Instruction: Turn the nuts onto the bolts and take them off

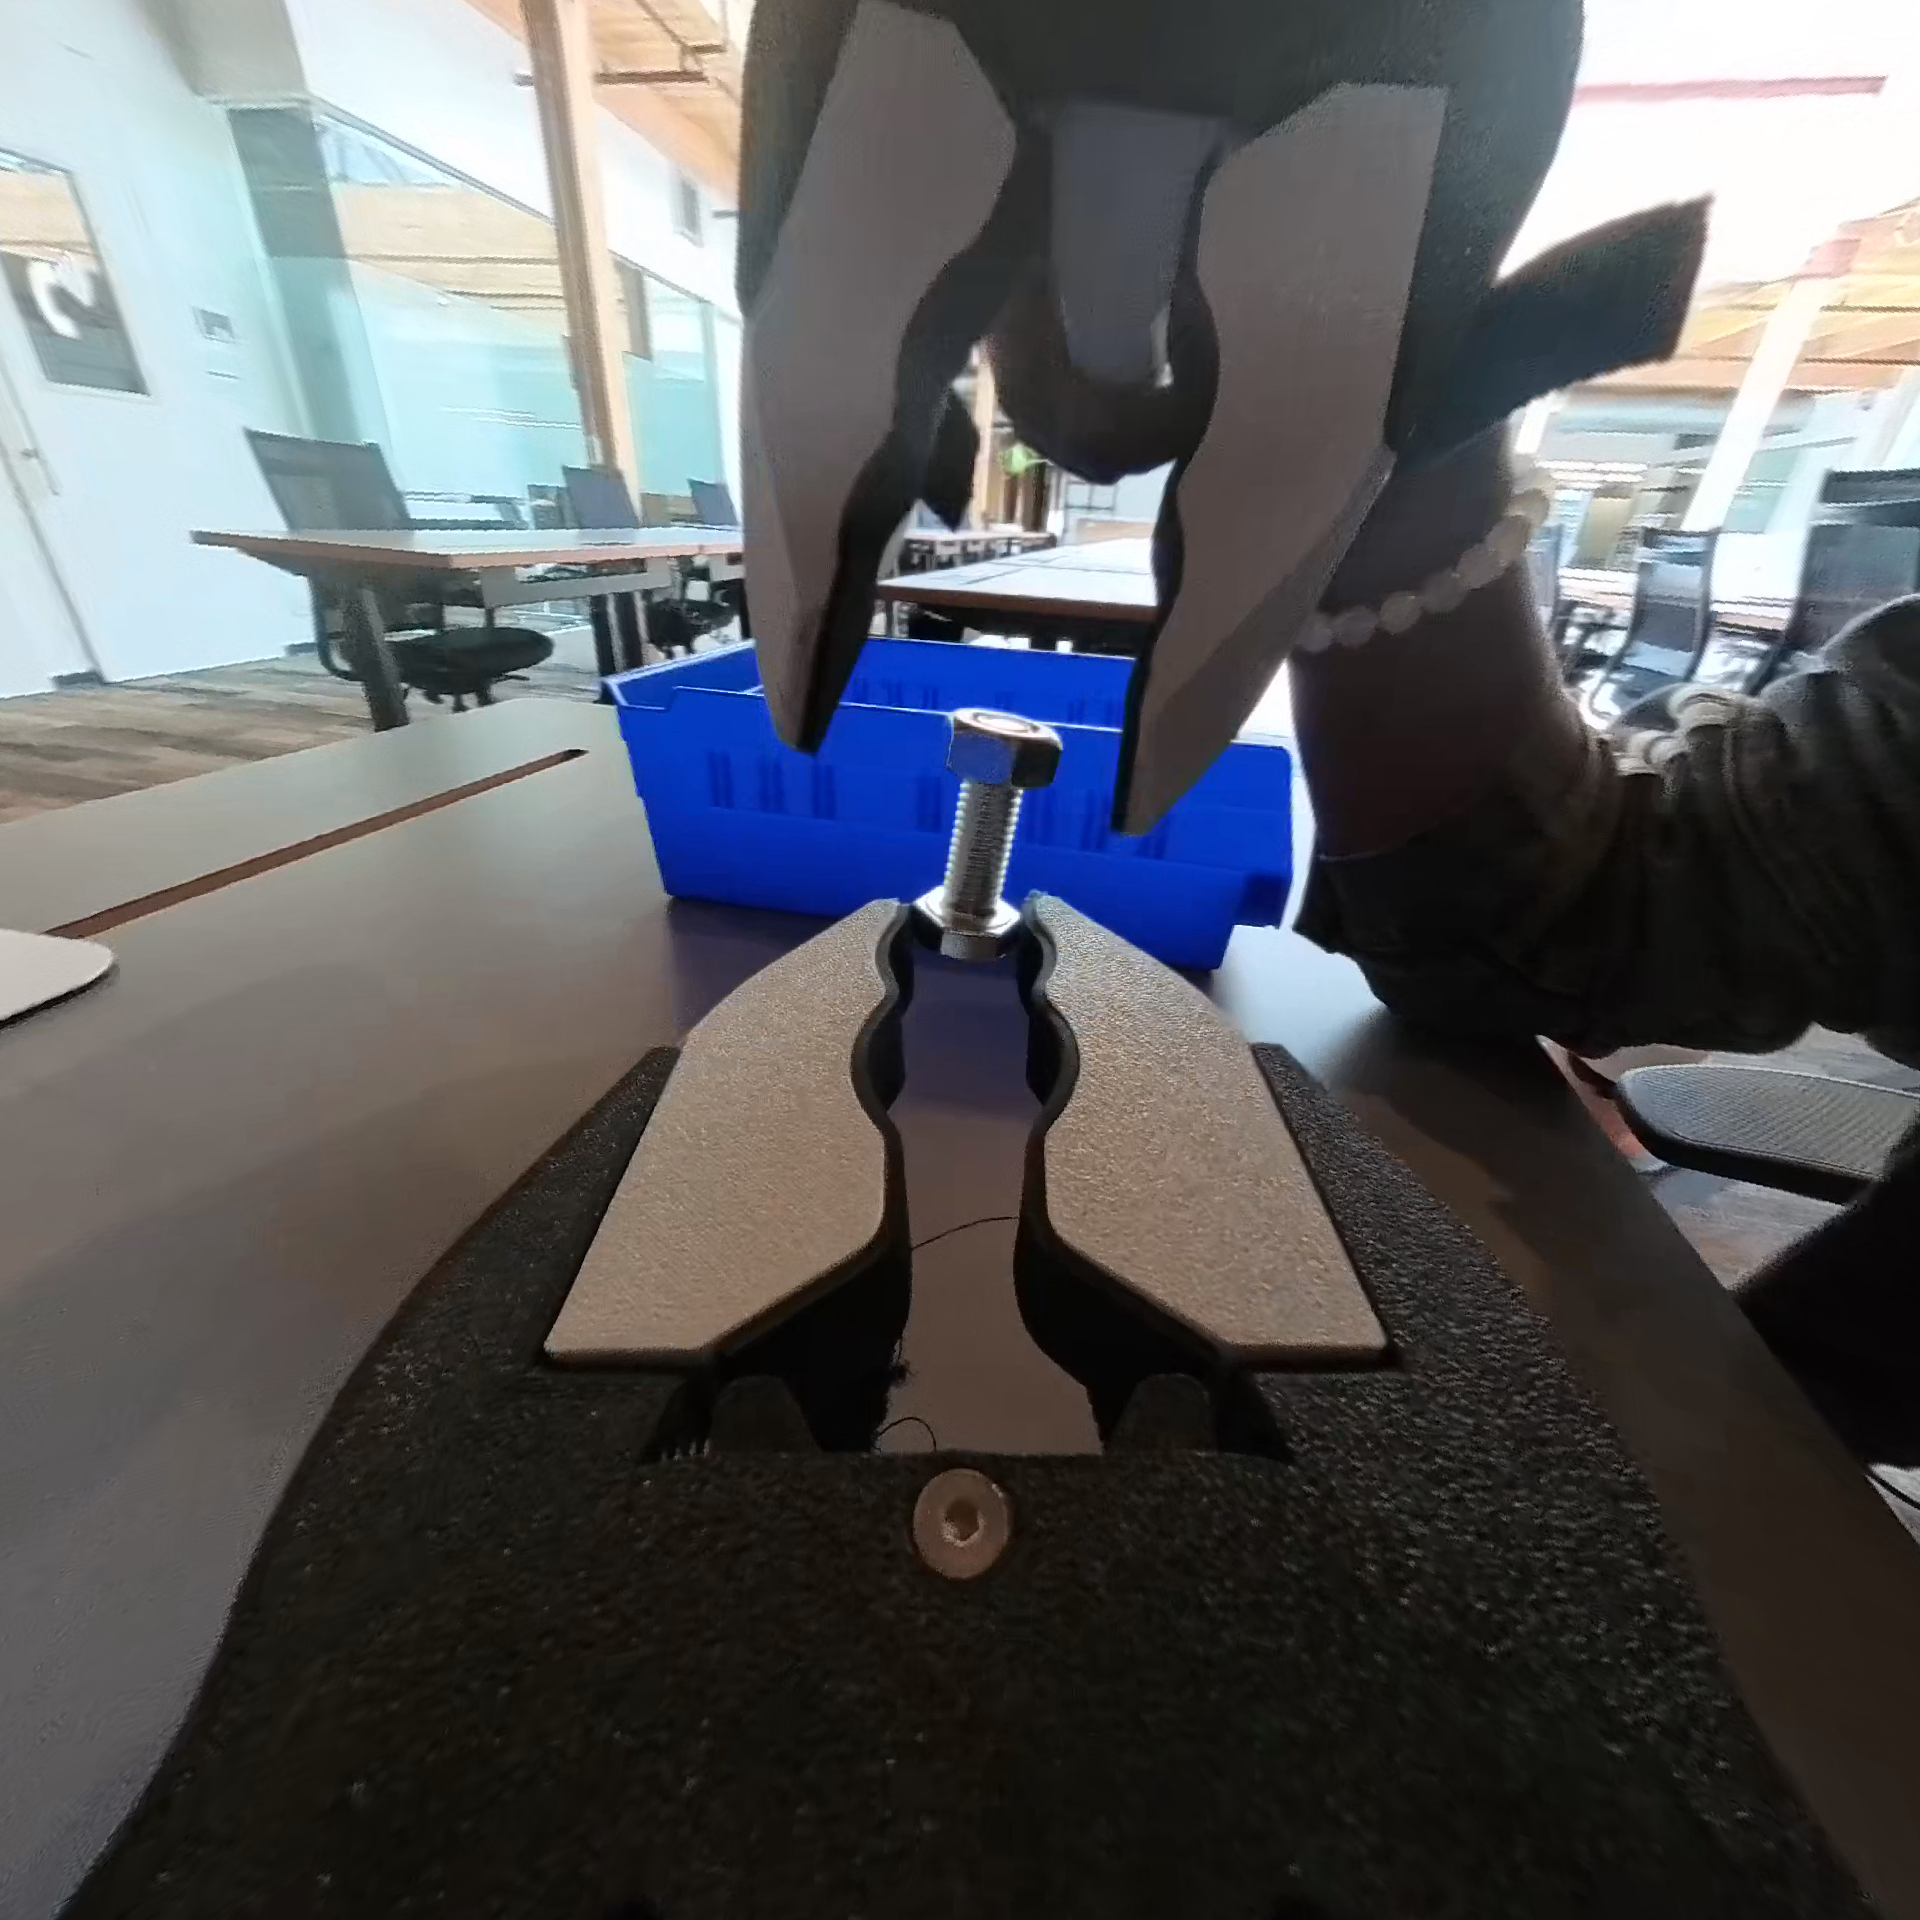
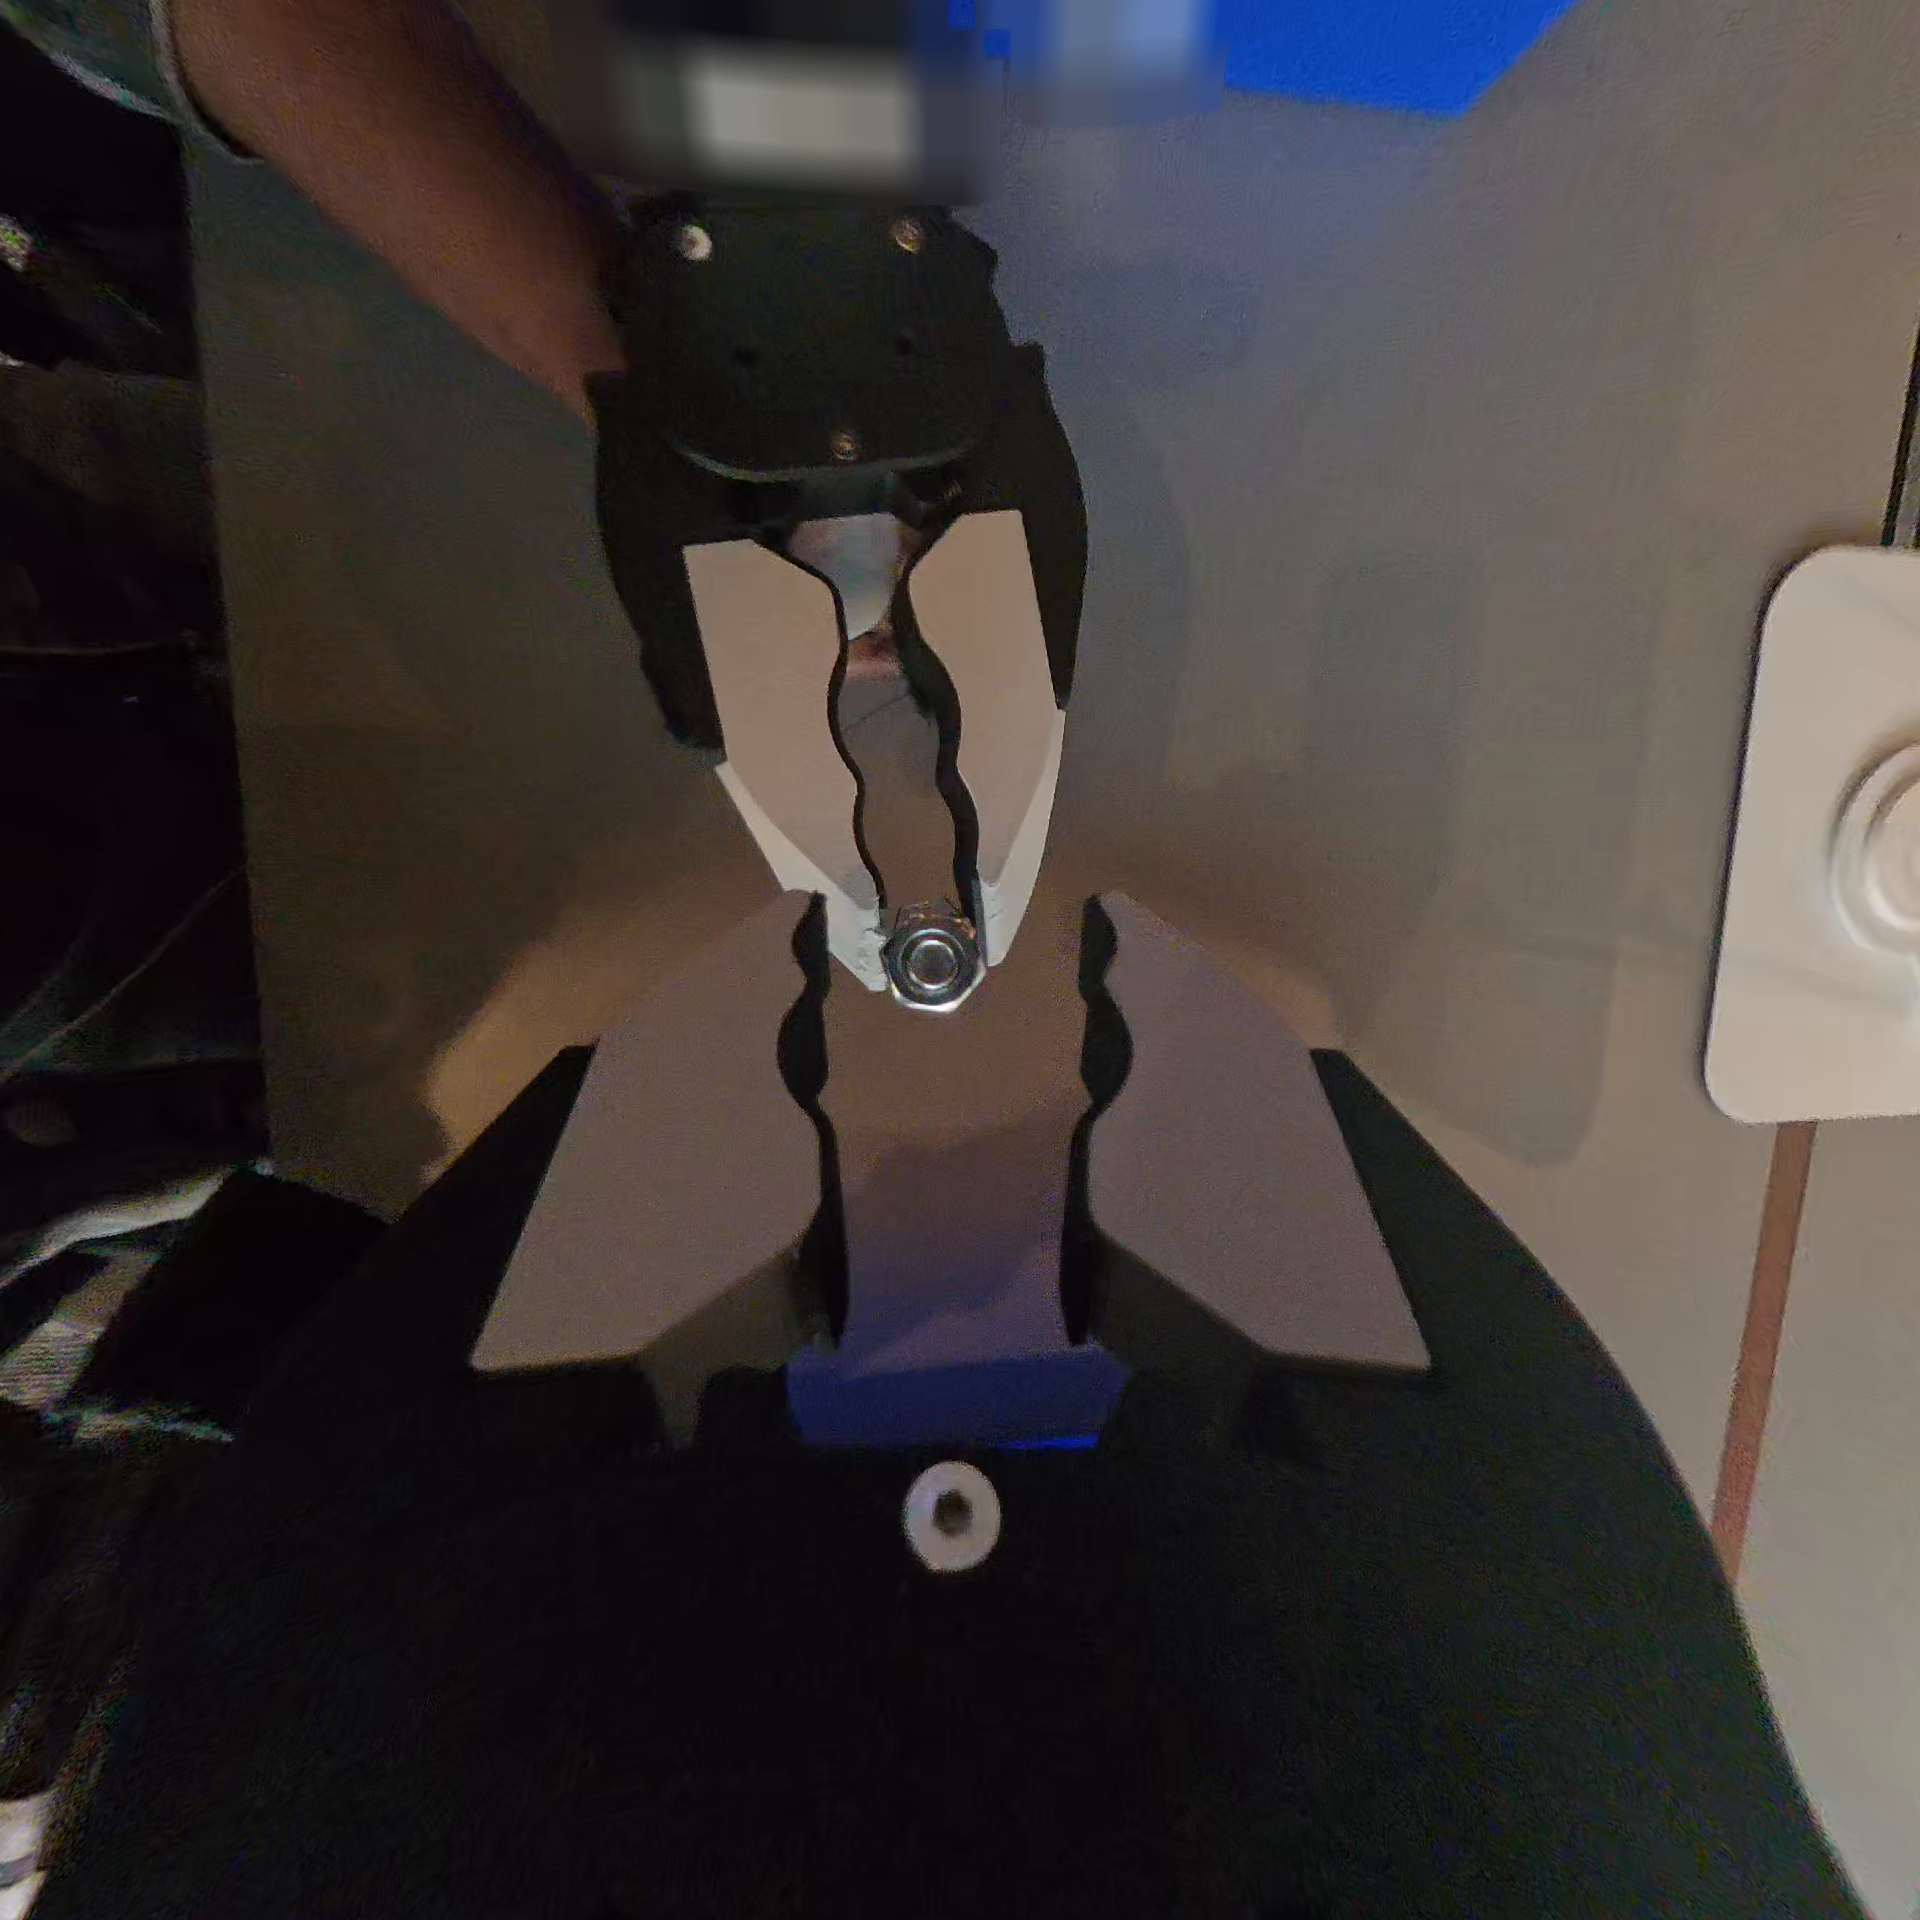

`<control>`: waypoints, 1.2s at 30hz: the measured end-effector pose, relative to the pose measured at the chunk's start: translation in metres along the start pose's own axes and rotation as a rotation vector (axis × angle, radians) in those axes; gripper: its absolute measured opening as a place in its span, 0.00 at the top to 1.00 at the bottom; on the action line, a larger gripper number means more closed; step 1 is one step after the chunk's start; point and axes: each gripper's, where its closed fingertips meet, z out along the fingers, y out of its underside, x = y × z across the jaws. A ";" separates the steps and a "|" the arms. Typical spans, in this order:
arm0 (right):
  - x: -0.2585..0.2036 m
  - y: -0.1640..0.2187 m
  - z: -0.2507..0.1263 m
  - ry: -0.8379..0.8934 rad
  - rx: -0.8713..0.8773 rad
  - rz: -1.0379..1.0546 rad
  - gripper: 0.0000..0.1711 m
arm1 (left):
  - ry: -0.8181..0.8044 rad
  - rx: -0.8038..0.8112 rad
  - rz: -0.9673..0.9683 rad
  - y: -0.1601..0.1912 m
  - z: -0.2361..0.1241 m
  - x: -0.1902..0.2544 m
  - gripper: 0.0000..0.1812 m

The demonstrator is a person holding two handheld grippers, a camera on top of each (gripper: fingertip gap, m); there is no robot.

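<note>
Your left gripper (image 1: 961, 930) fingers clamp the nut (image 1: 964, 932), bolt (image 1: 987, 821) upright above the desk (image 1: 364, 1039). Your right gripper (image 1: 961, 790) fingers sit apart around the bolt head.

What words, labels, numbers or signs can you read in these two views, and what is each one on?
No text can be read in either view.
On the small wall sign: too small to read.
On the bolt head: any stamp is too blurred to read.
On the blue bin: no label shows.
</note>
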 end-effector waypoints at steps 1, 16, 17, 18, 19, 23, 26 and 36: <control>0.000 -0.001 -0.003 -0.004 0.019 -0.025 0.74 | 0.019 0.004 0.000 0.000 0.000 0.002 0.90; -0.018 -0.061 -0.149 0.052 1.287 -0.135 0.48 | 0.097 0.056 -0.069 -0.007 -0.007 0.003 0.90; -0.027 -0.057 -0.151 0.052 1.346 -0.131 0.43 | 0.103 0.054 -0.067 -0.007 -0.007 0.005 0.90; -0.035 -0.051 -0.146 0.035 1.337 -0.105 0.38 | 0.104 0.047 -0.062 -0.006 -0.006 0.006 0.90; -0.041 -0.045 -0.136 0.034 1.286 -0.074 0.34 | 0.100 0.039 -0.054 -0.005 -0.005 0.006 0.90; -0.044 -0.025 -0.110 0.145 1.105 -0.029 0.80 | 0.085 0.035 -0.045 -0.005 -0.004 0.006 0.90; -0.035 -0.020 -0.101 0.080 0.920 -0.034 0.98 | 0.065 0.036 -0.042 -0.004 -0.005 0.002 0.90; -0.014 0.008 -0.029 0.005 0.090 -0.472 0.81 | 0.106 0.053 -0.106 -0.007 -0.008 0.010 0.90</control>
